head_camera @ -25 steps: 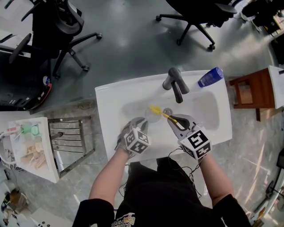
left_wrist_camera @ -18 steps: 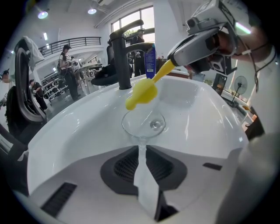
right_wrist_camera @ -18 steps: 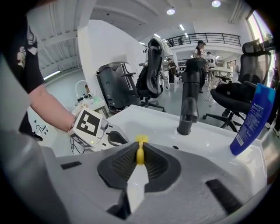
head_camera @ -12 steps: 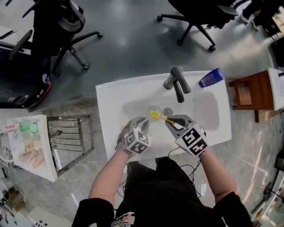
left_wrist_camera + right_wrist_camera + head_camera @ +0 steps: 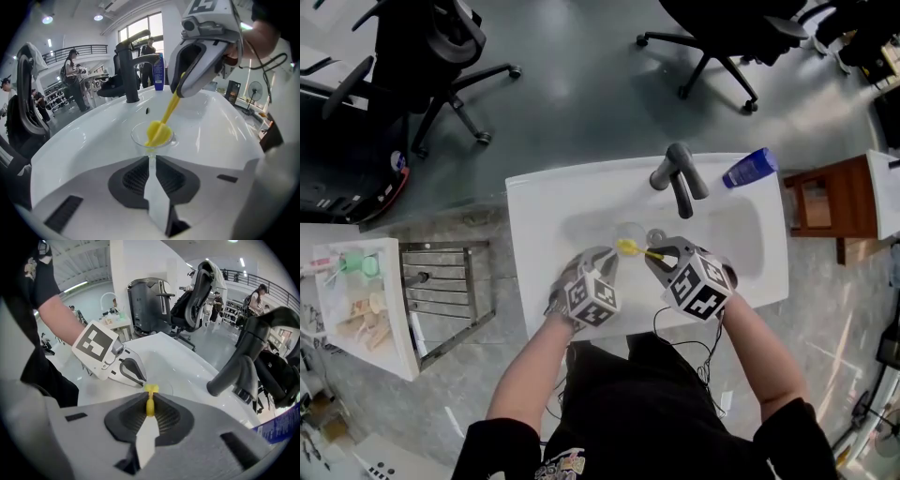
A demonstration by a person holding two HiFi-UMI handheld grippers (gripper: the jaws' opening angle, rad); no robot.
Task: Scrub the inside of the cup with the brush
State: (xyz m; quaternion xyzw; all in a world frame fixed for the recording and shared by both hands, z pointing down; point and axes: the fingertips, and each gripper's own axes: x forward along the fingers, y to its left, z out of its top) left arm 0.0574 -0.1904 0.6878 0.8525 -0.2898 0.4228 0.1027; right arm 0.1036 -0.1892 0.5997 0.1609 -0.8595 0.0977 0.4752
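A clear plastic cup [image 5: 629, 235] stands in the white sink basin [image 5: 731, 234], just left of the drain. My left gripper [image 5: 607, 260] is shut on the cup's near wall; in the left gripper view the cup [image 5: 140, 138] sits right at the jaw tips [image 5: 151, 157]. My right gripper [image 5: 658, 253] is shut on the handle of a yellow brush [image 5: 636, 249]. The brush head [image 5: 158, 132] is down inside the cup, its handle slanting up to the right gripper [image 5: 180, 89]. In the right gripper view the handle [image 5: 150, 405] is pinched between the pads, tip [image 5: 151, 389] poking out.
A dark grey faucet [image 5: 679, 177] reaches over the basin behind the cup. A blue bottle [image 5: 747, 167] lies on the sink's back right corner. A metal rack [image 5: 450, 295] stands left of the sink, a wooden stool [image 5: 830, 202] right, office chairs beyond.
My right gripper has rolled and sunk a little toward the cup. The brush head has moved from the cup's far rim down into the cup. The left gripper has stayed put.
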